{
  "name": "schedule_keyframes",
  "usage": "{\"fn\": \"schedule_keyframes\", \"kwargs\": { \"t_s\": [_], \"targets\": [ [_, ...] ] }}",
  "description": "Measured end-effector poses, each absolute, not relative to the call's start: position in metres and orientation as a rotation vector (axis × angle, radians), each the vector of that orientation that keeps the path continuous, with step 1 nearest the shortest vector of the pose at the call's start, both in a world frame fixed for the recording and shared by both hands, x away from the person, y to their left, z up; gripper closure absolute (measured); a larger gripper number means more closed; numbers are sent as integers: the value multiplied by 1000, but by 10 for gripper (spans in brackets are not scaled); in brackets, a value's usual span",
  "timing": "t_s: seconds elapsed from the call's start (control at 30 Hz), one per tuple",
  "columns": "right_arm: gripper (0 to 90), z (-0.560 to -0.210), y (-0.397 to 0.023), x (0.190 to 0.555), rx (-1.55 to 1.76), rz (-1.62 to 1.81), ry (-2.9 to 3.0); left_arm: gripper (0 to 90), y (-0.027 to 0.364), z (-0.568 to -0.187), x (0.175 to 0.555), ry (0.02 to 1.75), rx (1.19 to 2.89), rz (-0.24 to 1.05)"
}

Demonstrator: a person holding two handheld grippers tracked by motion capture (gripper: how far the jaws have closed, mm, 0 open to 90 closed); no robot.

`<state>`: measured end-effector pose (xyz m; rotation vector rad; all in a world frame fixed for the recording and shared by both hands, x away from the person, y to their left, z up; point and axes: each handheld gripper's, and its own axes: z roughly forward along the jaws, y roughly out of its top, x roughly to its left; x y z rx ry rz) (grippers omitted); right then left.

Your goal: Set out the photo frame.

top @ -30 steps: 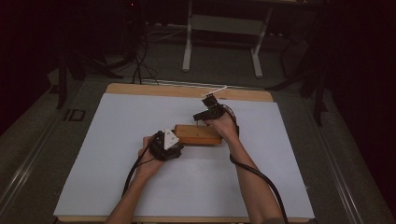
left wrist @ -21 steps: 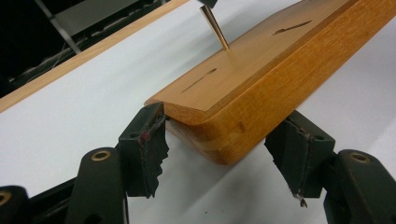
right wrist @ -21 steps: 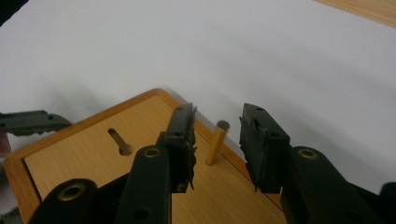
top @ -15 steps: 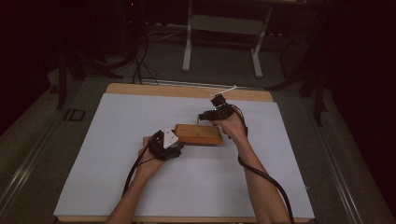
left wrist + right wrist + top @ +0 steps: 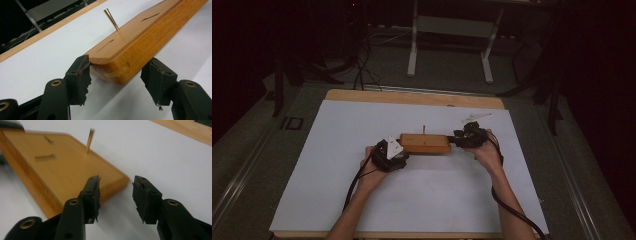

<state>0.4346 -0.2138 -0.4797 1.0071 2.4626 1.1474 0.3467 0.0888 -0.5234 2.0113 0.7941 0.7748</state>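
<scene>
The wooden block (image 5: 425, 143) lies flat near the middle of the white bench (image 5: 337, 200), with a thin brass peg (image 5: 424, 129) standing up from its top. At its left end, the left claw (image 5: 396, 152) brackets a corner: in the left gripper view one pad (image 5: 79, 75) touches the block's edge while the other stands just off the wood, so the grip is loose, not clamped. At the block's right end, the right claw (image 5: 460, 138) is released, its jaws having just been opening, with the near corner just ahead of them.
</scene>
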Motion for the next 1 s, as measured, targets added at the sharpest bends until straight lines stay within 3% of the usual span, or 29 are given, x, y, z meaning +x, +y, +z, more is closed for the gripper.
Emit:
{"fn": "schedule_keyframes", "kwargs": {
  "t_s": [0.23,0.57,0.67,0.83,0.9,0.93,1.0],
  "targets": [
    [565,-495,-227,418,911,1046,2501,415,87,-522,346,786,2001,765],
    [323,-511,-204,419,710,1098,2510,419,85,-519,352,784,1991,751],
    [299,-510,-197,423,685,1104,2481,427,86,-516,355,786,1978,746],
    [398,-507,-199,430,712,1144,2443,466,89,-511,363,791,1953,735],
    [398,-506,-201,432,726,1163,2435,476,89,-511,363,791,1953,735],
    [476,-506,-205,436,767,1194,2415,479,90,-508,371,792,1952,714],
    [476,-506,-205,438,777,1207,2412,477,89,-507,376,784,1967,712]
  ]
}}
